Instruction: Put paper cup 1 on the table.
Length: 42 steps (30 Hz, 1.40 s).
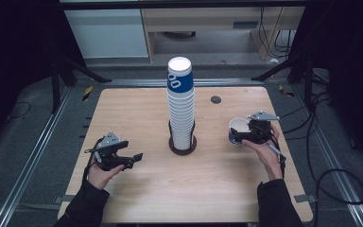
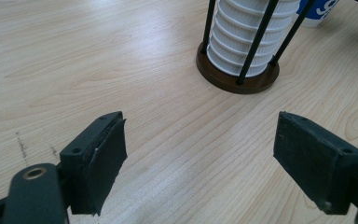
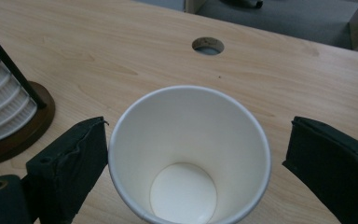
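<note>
You face a light wooden table (image 1: 137, 198) with a round cable hole (image 1: 216, 100), flanked by metal floor rails (image 1: 30, 158) on grey carpet (image 1: 9, 142); beyond stand a white cabinet (image 1: 108, 33), pale wooden desk (image 1: 203, 21) and black cables (image 1: 328, 177).

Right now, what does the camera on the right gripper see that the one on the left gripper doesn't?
The right gripper view looks down into an empty white cup standing between its spread jaws, with a round hole in the table beyond. The left gripper view has bare wood between its spread jaws and three black rods fencing the cup stack. Both share the wooden table and the stack's brown base.
</note>
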Tool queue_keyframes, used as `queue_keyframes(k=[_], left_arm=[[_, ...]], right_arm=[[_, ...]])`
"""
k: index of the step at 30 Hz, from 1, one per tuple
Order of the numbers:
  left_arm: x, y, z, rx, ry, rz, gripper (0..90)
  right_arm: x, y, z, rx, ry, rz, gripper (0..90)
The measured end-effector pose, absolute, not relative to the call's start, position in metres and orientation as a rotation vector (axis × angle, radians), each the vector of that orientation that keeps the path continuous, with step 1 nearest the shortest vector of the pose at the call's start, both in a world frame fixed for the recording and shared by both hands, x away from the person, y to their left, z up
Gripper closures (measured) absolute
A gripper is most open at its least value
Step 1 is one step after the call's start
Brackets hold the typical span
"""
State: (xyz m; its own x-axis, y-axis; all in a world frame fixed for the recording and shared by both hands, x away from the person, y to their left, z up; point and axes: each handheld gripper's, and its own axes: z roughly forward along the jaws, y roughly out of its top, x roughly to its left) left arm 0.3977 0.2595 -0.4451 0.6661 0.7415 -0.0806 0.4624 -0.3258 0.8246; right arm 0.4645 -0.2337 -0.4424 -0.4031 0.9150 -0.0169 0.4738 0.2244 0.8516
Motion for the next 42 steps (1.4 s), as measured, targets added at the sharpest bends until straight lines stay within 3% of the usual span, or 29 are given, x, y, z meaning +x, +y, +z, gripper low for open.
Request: queue_keyframes(k=[19,42], left_arm=[[0.398,0.258,-0.447,1.996,0.934,0.389,16.2],[0.399,0.256,-0.449,2.012,0.929,0.385,15.9]], right_arm=[[0.435,-0.215,-0.382,1.108,1.918,1.318,7.1],[0.409,-0.191,-0.334,0.953,1.894,1.509,7.3]])
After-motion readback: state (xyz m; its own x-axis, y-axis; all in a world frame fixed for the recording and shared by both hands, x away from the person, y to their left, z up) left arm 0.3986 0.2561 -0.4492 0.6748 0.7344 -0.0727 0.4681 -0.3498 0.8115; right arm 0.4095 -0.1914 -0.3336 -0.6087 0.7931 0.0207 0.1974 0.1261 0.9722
